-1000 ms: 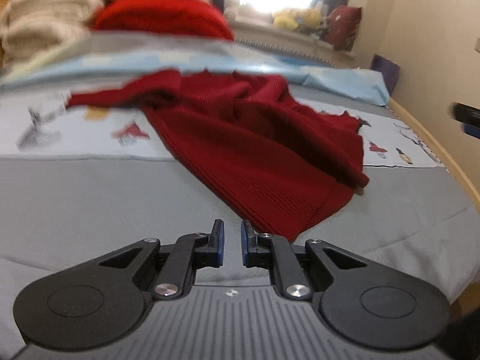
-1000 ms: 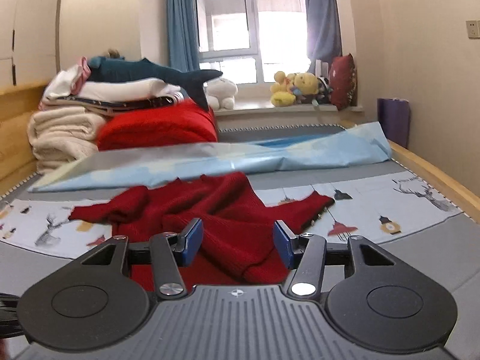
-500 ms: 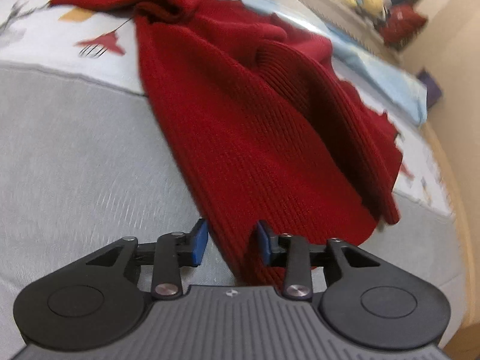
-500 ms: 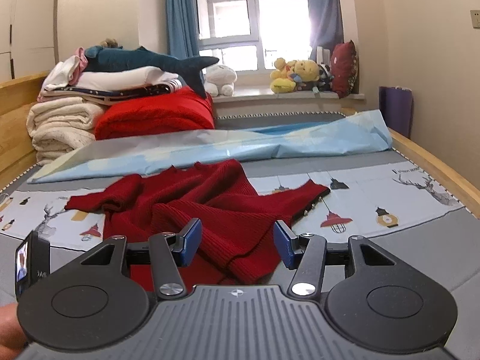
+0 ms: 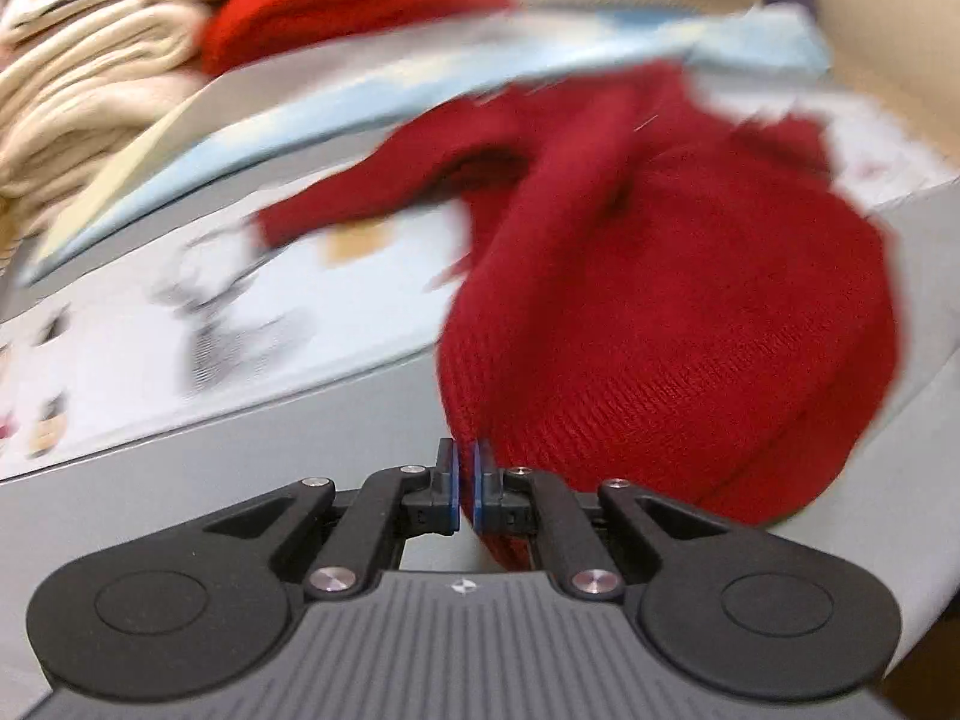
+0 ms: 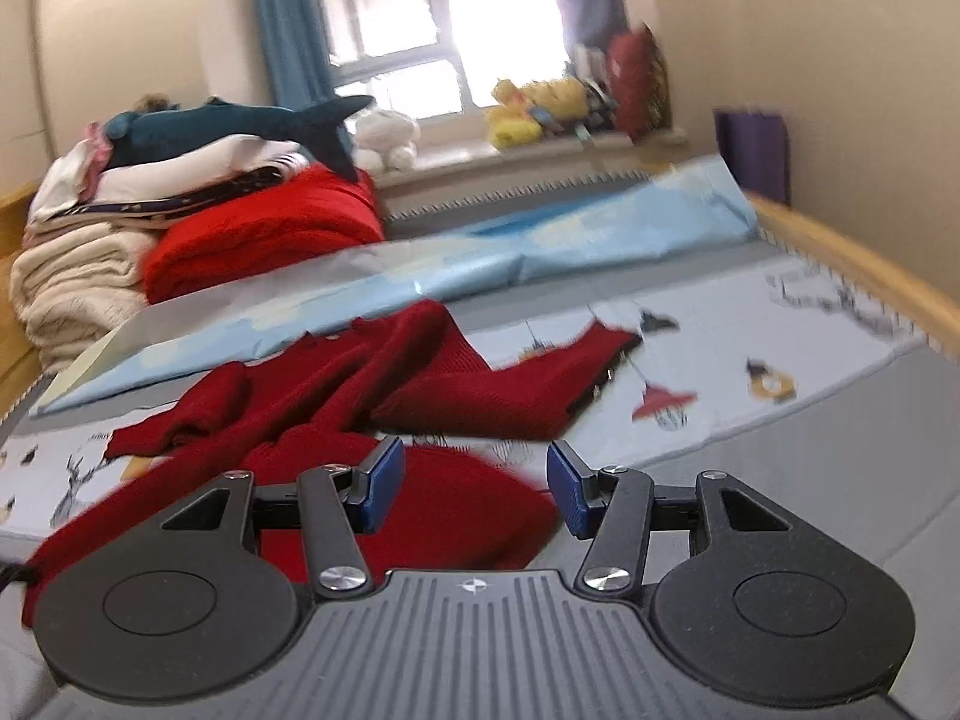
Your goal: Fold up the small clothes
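A dark red knit sweater [image 5: 672, 324] lies crumpled on the bed; it also shows in the right wrist view [image 6: 384, 408], with one sleeve stretched left and another part stretched right. My left gripper [image 5: 465, 480] is shut on the sweater's near hem corner, and the hem bulges up in front of it. My right gripper [image 6: 474, 486] is open and empty, just above the sweater's near edge.
A light blue sheet [image 6: 480, 264] lies across the bed behind the sweater. A stack of folded blankets [image 6: 72, 276] and a bright red folded knit [image 6: 264, 240] sit at the back left. The bed's wooden rail [image 6: 852, 264] runs along the right side.
My left gripper closed on the sweater's hem corner and pulled it, bunching the cloth. My right gripper stayed open and tilted slightly, now closer over the sweater's near edge.
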